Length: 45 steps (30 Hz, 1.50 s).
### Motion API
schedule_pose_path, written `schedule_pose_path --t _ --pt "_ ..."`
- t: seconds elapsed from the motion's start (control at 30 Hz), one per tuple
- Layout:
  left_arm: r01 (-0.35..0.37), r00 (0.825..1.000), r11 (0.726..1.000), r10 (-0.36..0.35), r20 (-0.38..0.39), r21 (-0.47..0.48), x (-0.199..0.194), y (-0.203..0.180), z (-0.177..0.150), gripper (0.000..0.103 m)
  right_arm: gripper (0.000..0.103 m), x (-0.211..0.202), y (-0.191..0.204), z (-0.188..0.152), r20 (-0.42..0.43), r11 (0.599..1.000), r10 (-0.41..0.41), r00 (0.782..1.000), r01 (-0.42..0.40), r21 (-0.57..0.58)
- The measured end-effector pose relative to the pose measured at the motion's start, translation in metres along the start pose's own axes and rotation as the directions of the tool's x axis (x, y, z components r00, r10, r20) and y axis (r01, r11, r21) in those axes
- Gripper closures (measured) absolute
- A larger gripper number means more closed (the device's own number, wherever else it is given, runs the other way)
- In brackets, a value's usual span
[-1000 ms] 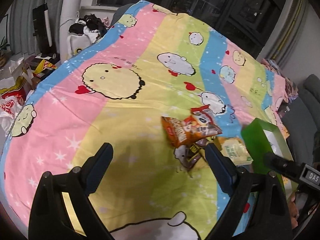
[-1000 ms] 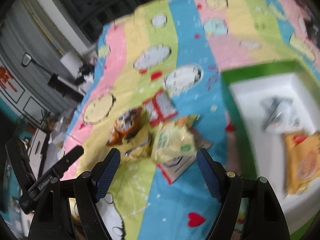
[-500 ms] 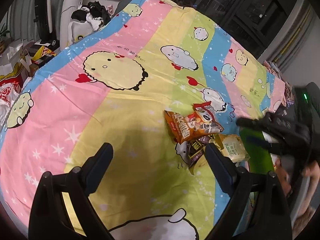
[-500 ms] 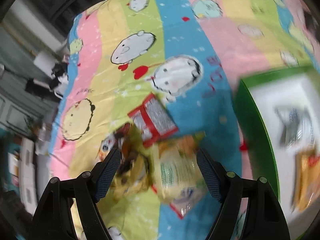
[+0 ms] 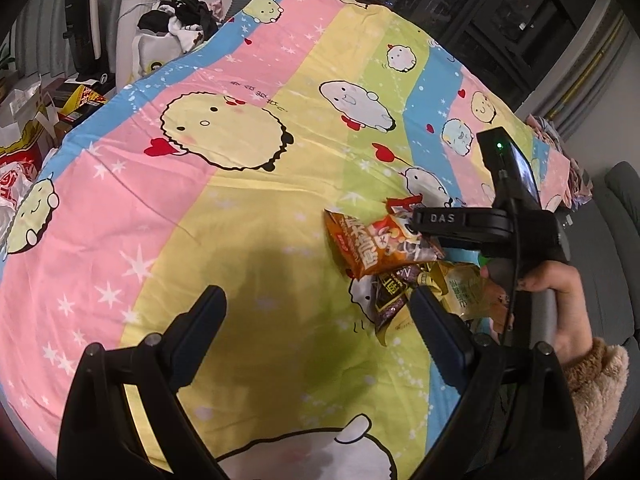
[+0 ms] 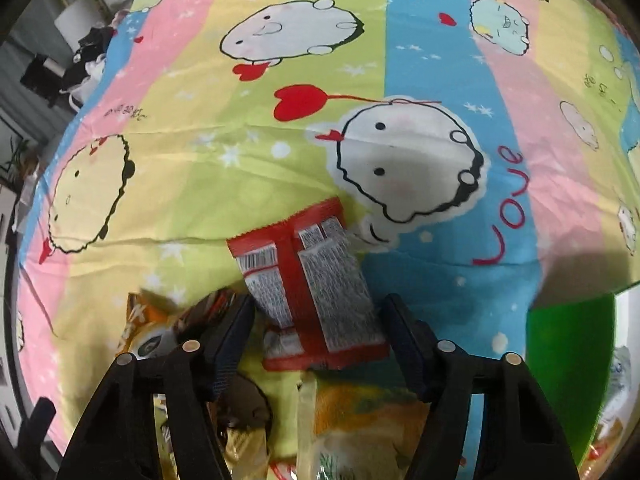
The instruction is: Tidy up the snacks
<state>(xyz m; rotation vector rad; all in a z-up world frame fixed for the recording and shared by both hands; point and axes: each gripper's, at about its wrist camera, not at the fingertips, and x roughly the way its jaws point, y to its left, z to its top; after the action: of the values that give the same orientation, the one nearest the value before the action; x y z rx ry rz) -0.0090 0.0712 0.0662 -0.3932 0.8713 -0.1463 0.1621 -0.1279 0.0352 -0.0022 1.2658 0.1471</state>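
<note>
Snack packets [image 6: 316, 292] heaped on bedsheet [image 6: 440, 60] — box [image 6: 568, 340] right.

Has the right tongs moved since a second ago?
Yes. In the left wrist view the right tongs have come from beside the green box to over the snack pile, jaws closing around the red packet.

Red snack packet [image 6: 316, 292] back-up; orange packet [image 5: 368, 248] beside

Left view slants across the bedsheet [image 5: 248, 240]; right looks steeply down, close; both share the snack pile [image 6: 312, 280]
</note>
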Motion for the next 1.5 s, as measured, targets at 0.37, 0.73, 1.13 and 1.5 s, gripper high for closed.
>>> schedule_pose_path --t 0.37,0.73,1.13,1.5 --pt "-0.003 1.0 1.0 0.003 -0.014 0.014 0.003 -0.006 -0.004 0.01 0.052 -0.043 -0.014 -0.01 0.126 0.997 0.059 0.99 -0.066 0.048" --pt "-0.019 1.0 1.0 0.019 -0.024 0.013 0.006 -0.01 -0.008 0.01 0.052 -0.096 -0.013 -0.104 0.175 0.975 0.191 0.966 -0.207 0.08" --pt "0.008 0.997 0.999 -0.01 -0.076 -0.035 0.012 -0.008 -0.011 0.011 0.046 -0.056 0.014 -0.155 0.068 0.968 0.232 0.97 -0.237 0.083" --pt "0.095 0.982 0.995 -0.091 -0.163 0.019 0.013 -0.031 -0.023 0.028 0.033 -0.107 -0.037 -0.155 0.249 0.912 0.349 0.904 -0.388 0.134"
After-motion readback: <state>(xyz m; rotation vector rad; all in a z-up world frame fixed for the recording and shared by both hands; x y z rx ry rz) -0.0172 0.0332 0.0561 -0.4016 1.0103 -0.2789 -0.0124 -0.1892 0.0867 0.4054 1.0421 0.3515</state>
